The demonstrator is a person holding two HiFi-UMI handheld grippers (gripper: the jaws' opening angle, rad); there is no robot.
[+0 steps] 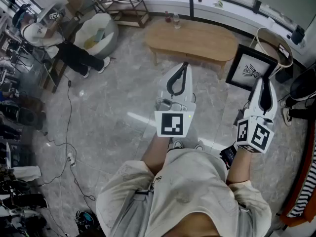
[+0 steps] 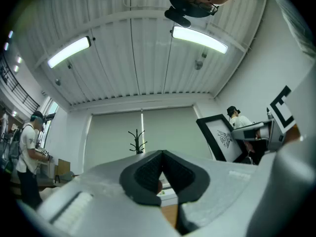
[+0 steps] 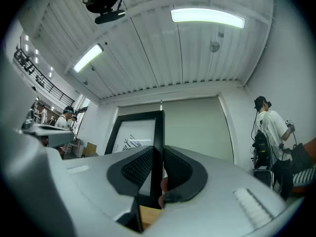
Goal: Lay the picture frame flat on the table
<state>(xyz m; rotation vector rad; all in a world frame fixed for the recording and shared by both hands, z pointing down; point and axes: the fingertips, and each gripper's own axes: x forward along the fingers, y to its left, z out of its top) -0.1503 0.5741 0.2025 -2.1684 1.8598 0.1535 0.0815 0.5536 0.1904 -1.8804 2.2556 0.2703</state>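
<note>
Grey stone-look floor below me, cables trailing across it on the left, and a low wooden bench [image 1: 197, 39] standing a little way ahead. My right gripper [image 1: 264, 81] is clamped on the picture frame [image 1: 248, 68] — in the right gripper view its two dark pads press on either side of the frame's black edge, which runs straight up between them. The frame is up in the air, not on the bench: from the head view it hangs just off the bench's right end, tilted, with its white mat and dark leafy print turned toward me. My left gripper [image 1: 184, 66] holds nothing; its own view shows the pads meeting at their tips with only the room behind them — a coat stand [image 2: 137, 141] against a pale blind, and the frame off to the right. Both grippers point ahead and slightly upward, the left one over the floor short of the bench's near edge. A person [image 1: 74, 57] in dark trousers sits at the far left, beside a round white tub [image 1: 98, 33]
</note>
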